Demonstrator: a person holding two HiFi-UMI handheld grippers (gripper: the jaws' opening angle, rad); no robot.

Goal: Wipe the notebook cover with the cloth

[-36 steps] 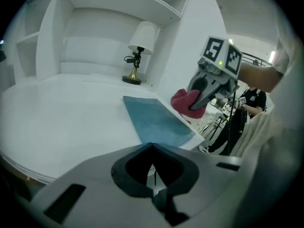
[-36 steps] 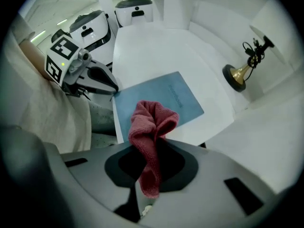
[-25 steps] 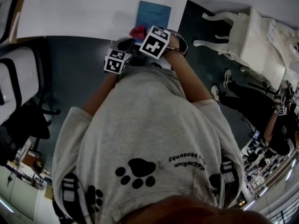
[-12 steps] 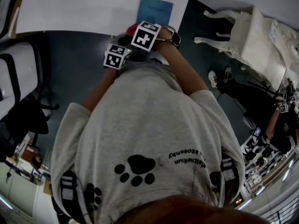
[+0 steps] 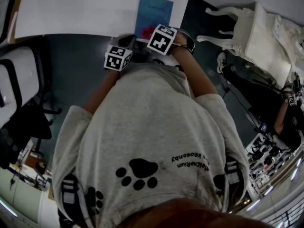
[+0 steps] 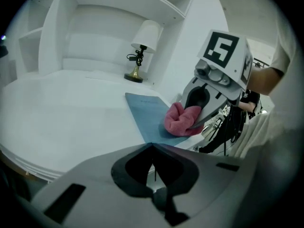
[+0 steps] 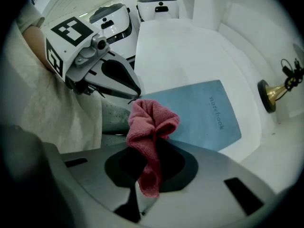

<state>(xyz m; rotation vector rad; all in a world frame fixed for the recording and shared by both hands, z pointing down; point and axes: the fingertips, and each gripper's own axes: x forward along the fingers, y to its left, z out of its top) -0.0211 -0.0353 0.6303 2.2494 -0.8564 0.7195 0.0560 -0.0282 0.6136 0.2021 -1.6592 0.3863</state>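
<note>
Right gripper is clamped on the pink cloth. The rag runs down between its jaws and bunches up into a wad just past the tips. In the left gripper view that wad sits pressed on the near end of the blue notebook, at the corner closest to the tool, so contact with the cover looks made.

The rest of the cover stretches away ahead of the jaws and a bit to their right, flat on the white table, with the printed title toward the far side and a small brass lamp beyond it.

Left gripper has its jaws together with nothing between them. It hangs just left of the right gripper, tips pointing toward the same near corner of the notebook. It isn't pinning the book down, and whether it touches the table can't be made out.

Progress guess: cloth is grabbed and on the cover, so the wipe is under way. No marks or dust show either way, so how much is already clean is anyone's guess. Most of the blue surface lies ahead of the rag.
</note>
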